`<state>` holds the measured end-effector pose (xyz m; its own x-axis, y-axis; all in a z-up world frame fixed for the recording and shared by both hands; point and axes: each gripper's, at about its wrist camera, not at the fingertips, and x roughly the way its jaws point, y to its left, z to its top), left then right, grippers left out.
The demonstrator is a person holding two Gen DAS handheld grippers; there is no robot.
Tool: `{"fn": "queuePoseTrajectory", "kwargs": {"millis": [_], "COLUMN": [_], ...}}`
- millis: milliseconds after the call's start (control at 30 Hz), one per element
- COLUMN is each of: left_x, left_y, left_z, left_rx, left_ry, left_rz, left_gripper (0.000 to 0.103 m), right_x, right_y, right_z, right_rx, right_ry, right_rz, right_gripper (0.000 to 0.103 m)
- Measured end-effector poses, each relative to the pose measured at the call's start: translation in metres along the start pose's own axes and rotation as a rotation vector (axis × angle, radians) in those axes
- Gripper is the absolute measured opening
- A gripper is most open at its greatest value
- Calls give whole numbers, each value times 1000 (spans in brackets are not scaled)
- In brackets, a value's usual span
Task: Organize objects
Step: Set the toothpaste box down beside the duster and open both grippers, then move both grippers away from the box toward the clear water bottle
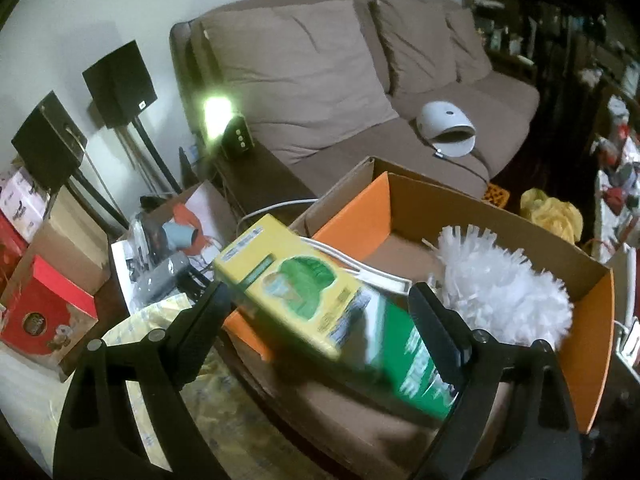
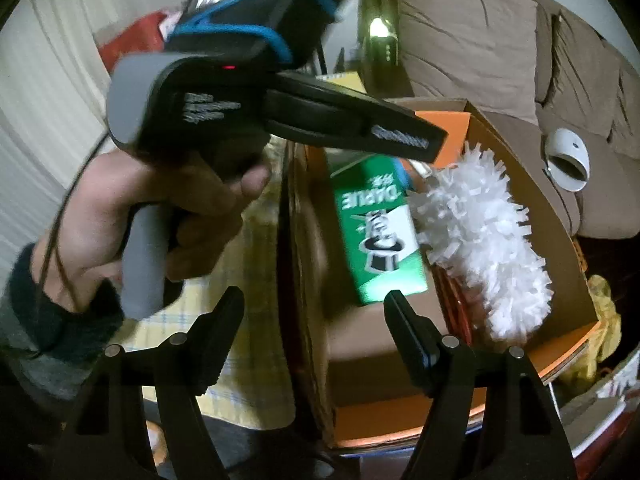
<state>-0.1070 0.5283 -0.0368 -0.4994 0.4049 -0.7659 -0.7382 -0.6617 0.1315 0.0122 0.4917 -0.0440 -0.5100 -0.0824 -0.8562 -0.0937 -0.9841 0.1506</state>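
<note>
The step in hand is judged to be the placing of the pack (image 1: pixel 288 280) into the box (image 1: pixel 592 340), and it is being done best with the pack being laid flat on the bare brown floor at the box's left, clear of the duster (image 1: pixel 500 288). The left tongs (image 1: pixel 320 292) are being held apart, with the pack lying between them. The pads do not seem to be pressing on it, and in the right view the pack is being seen below the tong tip, not in it. The tongs are best being lifted straight out, so that the pack is not being dragged or tipped over the near orange wall. The right tongs (image 2: pixel 315 297) are also being held apart, with nothing between them, near the box's near edge; they are being kept free to steady the box if it is being pushed.

The pack is being seen as a long, stiff carton, green on its broad face with white lettering and a top-hat picture, yellow on its side. It is leaning in the left part of the box, its far end raised, just beside the fluffy white duster on the right. Beyond the box, a brown sofa (image 1: pixel 300 80) is being seen.
</note>
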Motion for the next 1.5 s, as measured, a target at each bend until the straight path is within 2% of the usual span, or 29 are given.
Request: {"fn": "queuePoseTrajectory", "kwargs": {"millis": [133,300,467,567,633,733,933,1067,1167,1333,1500], "left_x": [-7,-16,-38,-61,-81,-111,-162,-182,-185,-195,-211], "left_y": [12,43,71,89,102,116,140,160,167,165,167], "left_z": [-4,-12,-20,-21,-22,-27,-47,-63,-74,-108,-126], "left_rx": [-20,-109,-178,-253,-304,-344,-392,-417,-386,-347,-322], "left_ry": [-12,-5,-34,-81,-124,-200,-357,-405,-347,-312,-270], "left_rz": [11,-4,-15,-4,-28,-40,63,130,158,193,181], "left_gripper": [90,90,90,90,90,92,92,95,97,97,98], "right_x": [2,-6,-14,-21,-25,-33,-43,-45,-49,-54,-57], "right_y": [-8,-20,-28,-30,-30,-30,-28,-25,-20,-12,-4], "right_z": [0,0,1,3,4,7,11,12,13,14,16], "right_rx": [27,64,90,104,117,142,151,148,138,118,104], "right_ry": [2,-27,-50,-75,-100,-128,-178,-196,-217,-252,-275], "right_rz": [-20,-33,-37,-37,-40,-84,-114,-120,-116,-114,-108], "right_gripper": [74,74,74,74,74,74,76,76,77,78,78]}}
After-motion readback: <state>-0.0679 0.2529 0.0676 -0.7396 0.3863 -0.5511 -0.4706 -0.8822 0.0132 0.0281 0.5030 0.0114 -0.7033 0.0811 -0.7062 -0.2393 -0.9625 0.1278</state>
